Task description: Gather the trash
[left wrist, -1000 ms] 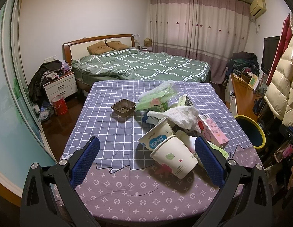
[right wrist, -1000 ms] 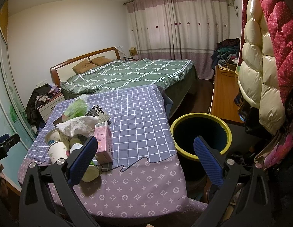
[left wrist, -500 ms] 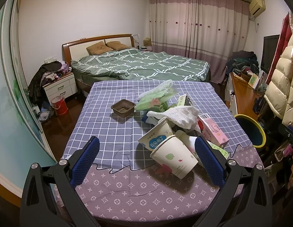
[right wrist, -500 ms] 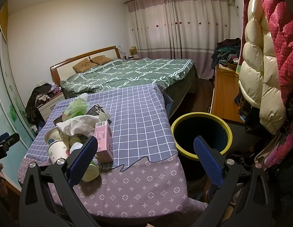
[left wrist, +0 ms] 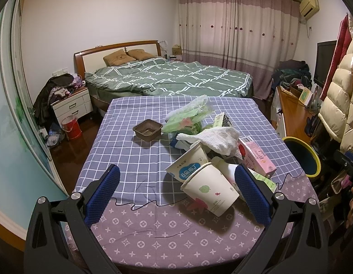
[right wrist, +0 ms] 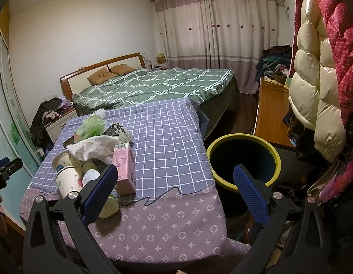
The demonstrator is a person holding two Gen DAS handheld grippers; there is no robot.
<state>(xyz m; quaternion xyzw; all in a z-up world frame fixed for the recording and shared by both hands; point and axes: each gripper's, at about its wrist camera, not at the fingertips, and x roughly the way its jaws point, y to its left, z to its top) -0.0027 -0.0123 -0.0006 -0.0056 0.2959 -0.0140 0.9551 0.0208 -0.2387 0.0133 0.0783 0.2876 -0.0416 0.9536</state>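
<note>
Nothing had moved since the earlier frames. Both the left gripper [left wrist: 175, 188] and right gripper [right wrist: 176, 188] hung empty, fingers spread. Trash [left wrist: 213, 150] sat heaped right of centre on the bench [left wrist: 131, 155]; the cup [left wrist: 209, 188] could roll if nudged, missing the bin [right wrist: 243, 158].

The left wrist view is taken from the near edge of the table [left wrist: 121, 141], above it, facing along its length toward the bed [left wrist: 167, 80] and curtains [left wrist: 235, 34]. The right wrist view is set further right, at the table's near right corner, angled over the bin [right wrist: 243, 138] beside it. Shared by both are the trash pile [left wrist: 210, 146] [right wrist: 96, 150], bed, curtains and bin [left wrist: 302, 157].
</note>
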